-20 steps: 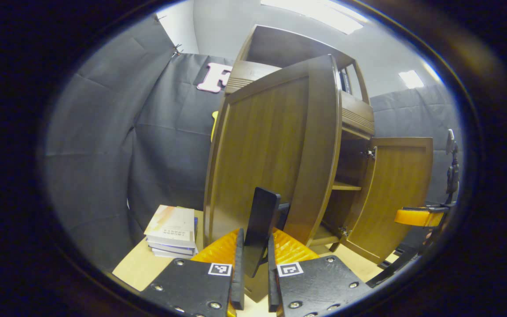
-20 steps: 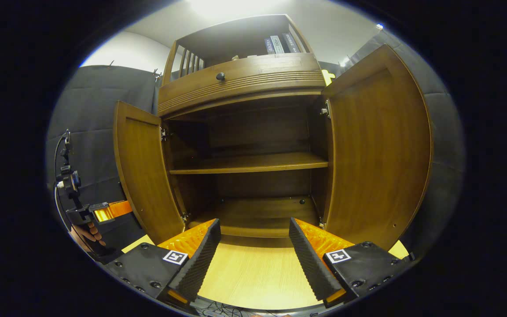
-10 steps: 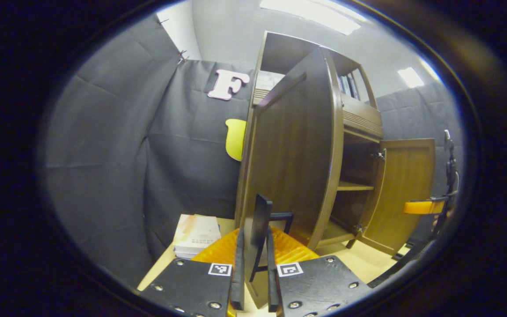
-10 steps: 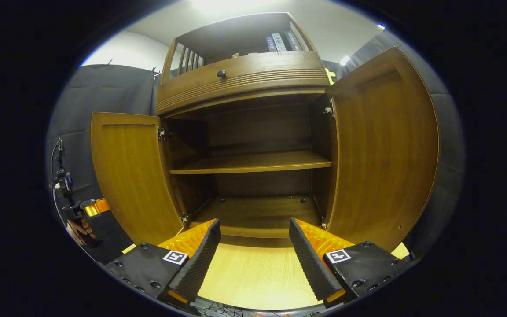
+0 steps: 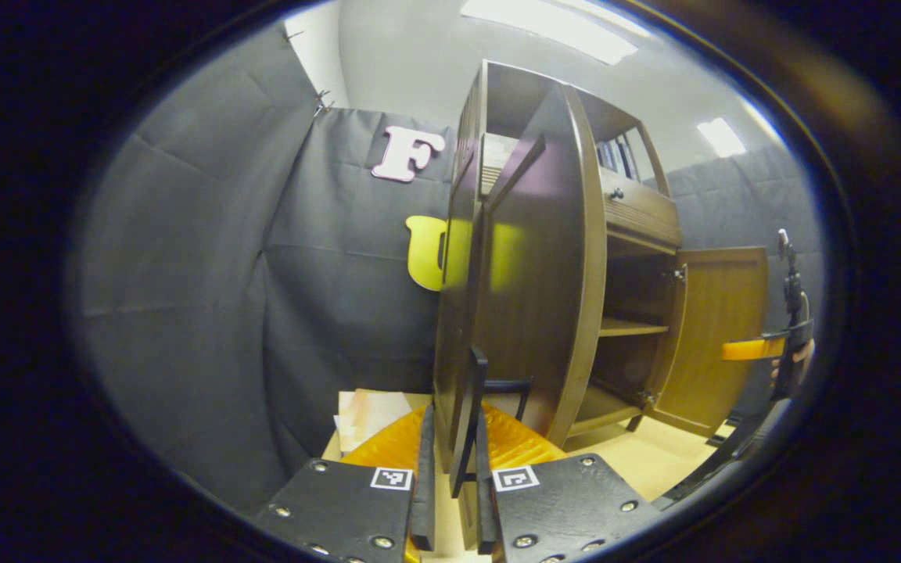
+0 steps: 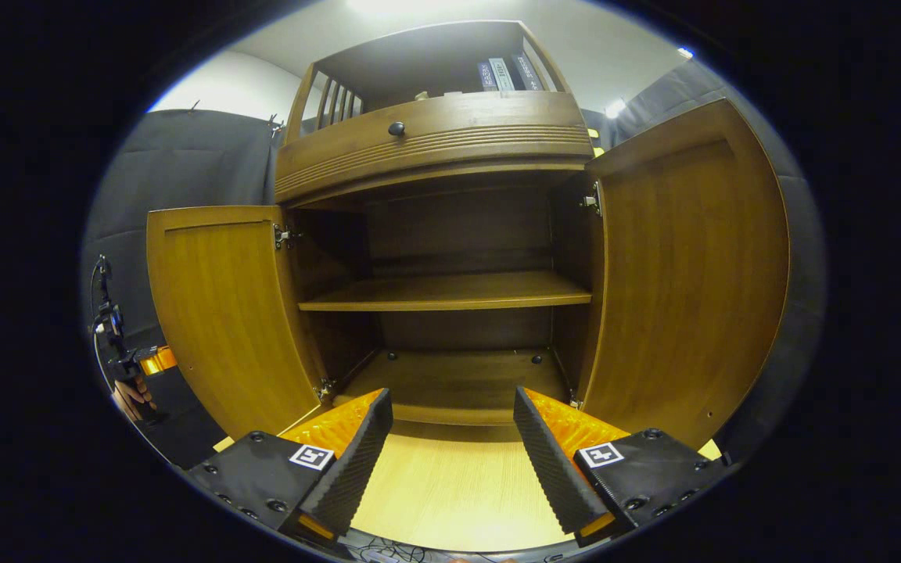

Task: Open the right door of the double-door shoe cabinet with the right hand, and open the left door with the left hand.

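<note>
Clamping the black handle [image 5: 472,407] of the left door [image 5: 544,266], the left gripper [image 5: 450,500] had both fingers pressed flat on either side of the thin bar, so the grip served as the lever for swinging the panel. In the left gripper view the door stood edge-on and wide from the shoe cabinet [image 5: 638,211], its outer face turned toward the booth wall, with a stack of books [image 5: 368,407] low beside it on the pale table [image 5: 654,469].

In the right gripper view both doors stood open: the left door [image 6: 220,305] swung out flat, the right door [image 6: 693,266] angled forward, and between them the bare shelf [image 6: 443,291] and cabinet floor were exposed. The right gripper [image 6: 450,461] hung clear of the right door, jaws spread wide and gripping nothing, centred before the opening above the table. The right door, judged from its angle, needed no more pull, which would explain the free hand.

Left gripper and the hand holding it [image 6: 134,375] appeared small beyond the left door's outer edge. Task judged all but finished; letting go of the handle seemed the remaining step.
</note>
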Tool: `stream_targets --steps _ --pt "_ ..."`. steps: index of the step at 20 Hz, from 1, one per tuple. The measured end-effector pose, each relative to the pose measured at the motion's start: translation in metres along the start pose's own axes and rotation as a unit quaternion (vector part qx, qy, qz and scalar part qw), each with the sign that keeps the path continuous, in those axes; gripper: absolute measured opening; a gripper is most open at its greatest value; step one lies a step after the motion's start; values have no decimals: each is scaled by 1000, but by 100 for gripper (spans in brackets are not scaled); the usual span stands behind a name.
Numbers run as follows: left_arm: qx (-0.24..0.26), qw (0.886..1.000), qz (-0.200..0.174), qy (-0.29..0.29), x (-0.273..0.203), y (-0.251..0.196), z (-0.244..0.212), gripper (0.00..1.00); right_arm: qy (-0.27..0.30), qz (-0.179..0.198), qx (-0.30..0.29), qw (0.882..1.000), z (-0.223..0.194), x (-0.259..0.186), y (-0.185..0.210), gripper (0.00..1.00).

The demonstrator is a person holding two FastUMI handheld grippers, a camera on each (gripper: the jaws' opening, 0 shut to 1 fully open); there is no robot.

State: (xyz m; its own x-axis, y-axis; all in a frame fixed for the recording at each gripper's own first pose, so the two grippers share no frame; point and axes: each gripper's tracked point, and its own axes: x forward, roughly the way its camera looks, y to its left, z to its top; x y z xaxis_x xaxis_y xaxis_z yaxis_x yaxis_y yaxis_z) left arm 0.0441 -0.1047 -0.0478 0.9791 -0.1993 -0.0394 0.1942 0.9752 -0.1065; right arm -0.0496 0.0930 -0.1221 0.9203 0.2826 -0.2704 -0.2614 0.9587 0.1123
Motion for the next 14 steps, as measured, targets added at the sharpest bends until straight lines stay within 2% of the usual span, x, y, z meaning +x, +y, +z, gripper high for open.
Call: stream_targets --steps 1,2,5,10,14 --pt "-3 1000 3 -1 0 6 1 23 -3 -2 -3 1000 4 4 -1 93" --pt "-5 1000 7 0 0 6 0 24 -7 -4 -4 1000 9 6 -4 92" --pt "3 1000 27 -10 -4 11 6 22 -15 -11 -4 1000 15 8 -11 93" --pt "0 997 68 -39 -5 16 21 24 -50 -50 26 997 22 0 -31 93" --pt "-18 995 82 -62 -7 9 32 24 -43 -50 16 998 19 -10 -39 92"
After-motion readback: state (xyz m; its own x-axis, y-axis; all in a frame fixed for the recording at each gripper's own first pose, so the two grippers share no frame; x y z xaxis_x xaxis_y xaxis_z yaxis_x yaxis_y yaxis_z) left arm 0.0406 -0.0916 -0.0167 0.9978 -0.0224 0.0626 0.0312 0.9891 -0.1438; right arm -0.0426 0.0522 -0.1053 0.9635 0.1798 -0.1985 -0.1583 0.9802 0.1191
